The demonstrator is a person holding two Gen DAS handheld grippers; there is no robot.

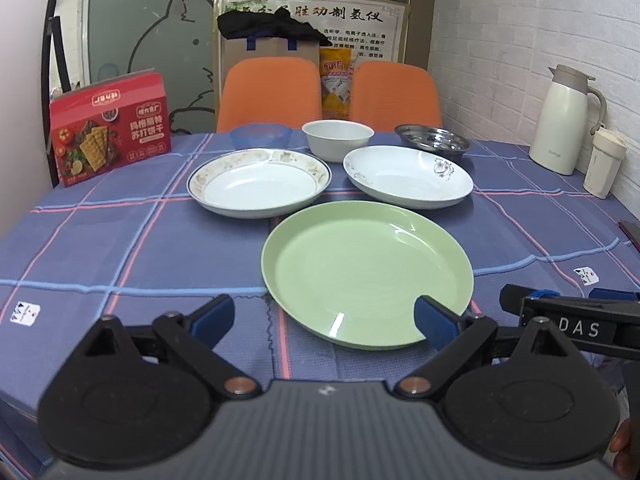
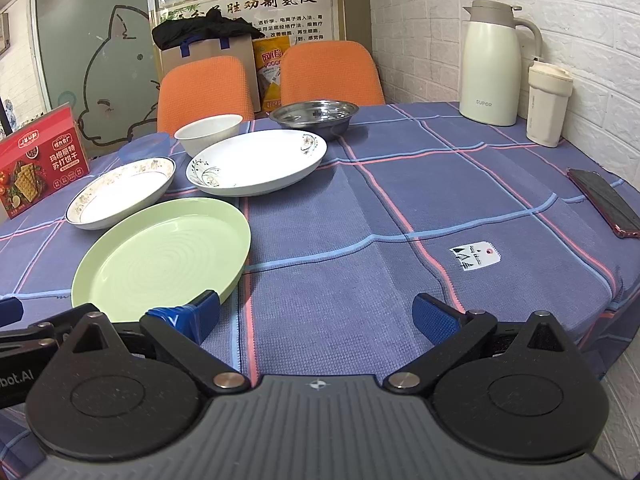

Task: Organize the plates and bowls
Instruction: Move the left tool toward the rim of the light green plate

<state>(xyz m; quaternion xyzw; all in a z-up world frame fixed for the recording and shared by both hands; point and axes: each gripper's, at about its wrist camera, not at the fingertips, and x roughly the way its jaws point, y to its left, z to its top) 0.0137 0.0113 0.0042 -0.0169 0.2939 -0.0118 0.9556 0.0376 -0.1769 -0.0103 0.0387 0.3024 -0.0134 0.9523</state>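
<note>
A green plate (image 1: 366, 270) (image 2: 160, 250) lies nearest me on the checked tablecloth. Behind it sit a gold-rimmed white plate (image 1: 258, 180) (image 2: 120, 192) and a floral white plate (image 1: 408, 178) (image 2: 256, 162). Further back stand a blue bowl (image 1: 260, 136) (image 2: 146, 146), a white bowl (image 1: 337, 138) (image 2: 208, 128) and a steel bowl (image 1: 432, 140) (image 2: 314, 114). My left gripper (image 1: 324, 320) is open and empty, its right finger overlapping the green plate's near rim. My right gripper (image 2: 316, 316) is open over bare cloth, right of the green plate.
A red cracker box (image 1: 110, 128) (image 2: 38, 160) stands at the table's left. A cream thermos jug (image 1: 564, 120) (image 2: 494, 64) and tumbler (image 2: 546, 104) stand by the right brick wall. A phone (image 2: 604, 200) lies at the right edge. Two orange chairs (image 1: 272, 92) stand behind the table.
</note>
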